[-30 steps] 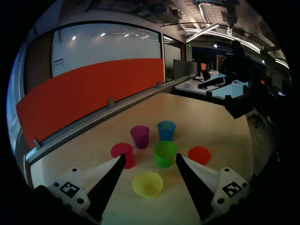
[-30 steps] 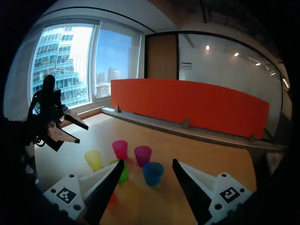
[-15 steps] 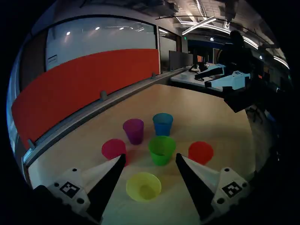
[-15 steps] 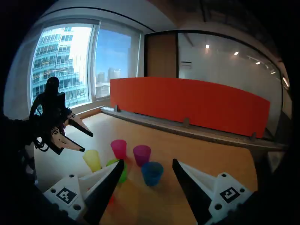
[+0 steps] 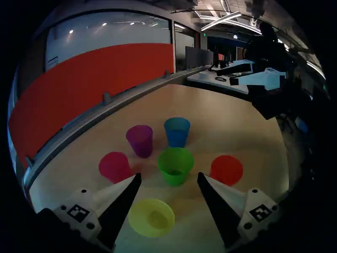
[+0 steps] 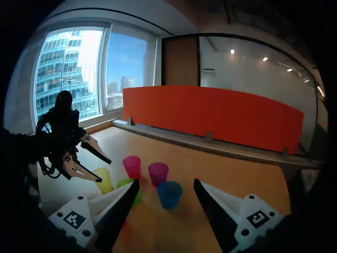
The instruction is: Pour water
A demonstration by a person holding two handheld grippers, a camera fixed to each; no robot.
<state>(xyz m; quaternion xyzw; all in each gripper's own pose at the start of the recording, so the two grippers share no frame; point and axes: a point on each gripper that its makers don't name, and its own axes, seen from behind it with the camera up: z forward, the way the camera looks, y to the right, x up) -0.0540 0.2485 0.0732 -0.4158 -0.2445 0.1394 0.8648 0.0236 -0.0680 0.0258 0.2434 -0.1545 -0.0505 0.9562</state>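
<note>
Hovering with the left claw [image 5: 167, 174] spread wide and empty, a yellow cup [image 5: 151, 217] between its fingers, a green cup [image 5: 175, 165] just ahead of the tips, a pink cup [image 5: 113, 166] and a red cup [image 5: 226, 170] outside either finger. Holding the right claw [image 6: 165, 181] equally wide and empty, a blue cup [image 6: 169, 195] just ahead. Cannot tell which cup has water. Risks knocking a neighbour while closing, given the tight cluster; risks over-squeezing a thin cup and slopping onto the table [image 5: 236, 122].

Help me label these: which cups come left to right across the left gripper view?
pink cup → purple cup → green cup → red cup; yellow cup and blue cup overlap others sideways, so left out.
</note>
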